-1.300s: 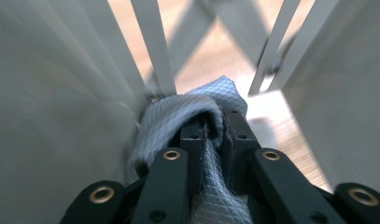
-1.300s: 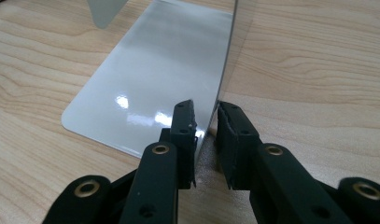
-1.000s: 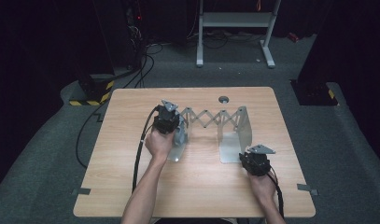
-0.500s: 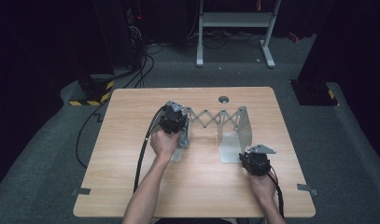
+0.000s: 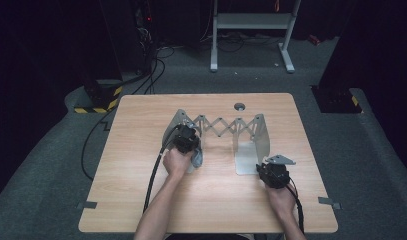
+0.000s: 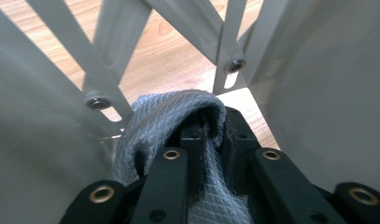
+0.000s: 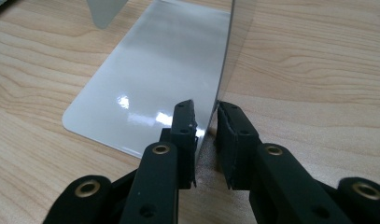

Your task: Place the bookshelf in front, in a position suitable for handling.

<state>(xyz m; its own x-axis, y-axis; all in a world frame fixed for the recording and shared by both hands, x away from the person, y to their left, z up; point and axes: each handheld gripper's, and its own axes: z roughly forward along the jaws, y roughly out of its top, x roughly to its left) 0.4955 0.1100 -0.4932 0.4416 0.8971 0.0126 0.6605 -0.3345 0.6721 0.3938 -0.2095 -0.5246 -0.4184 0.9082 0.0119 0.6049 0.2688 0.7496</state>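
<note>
Lowered since the earlier frame, the grey cloth (image 6: 178, 126) sat pinched in the left tongs (image 5: 187, 141), among the scissor bars of the rack (image 5: 226, 126). Right tongs (image 7: 206, 128) clamped the rack's upright end plate (image 7: 225, 60) on the table (image 5: 141, 150).

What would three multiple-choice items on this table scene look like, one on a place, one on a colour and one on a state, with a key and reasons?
1. Where does the expanding metal rack stand?
A. on the wooden table
B. on the floor
C. on a shelf

2. What colour is the cloth?
A. red
B. grey
C. yellow

3. What is the right gripper doing?
A. hanging in the air
B. lifting a cup
C. straddling the rack's upright end plate

Key: 1 A, its base plates lie on the wood. 2 B, grey quilted fabric drapes over the left gripper. 3 C, the plate's edge stands between its jaws.
</note>
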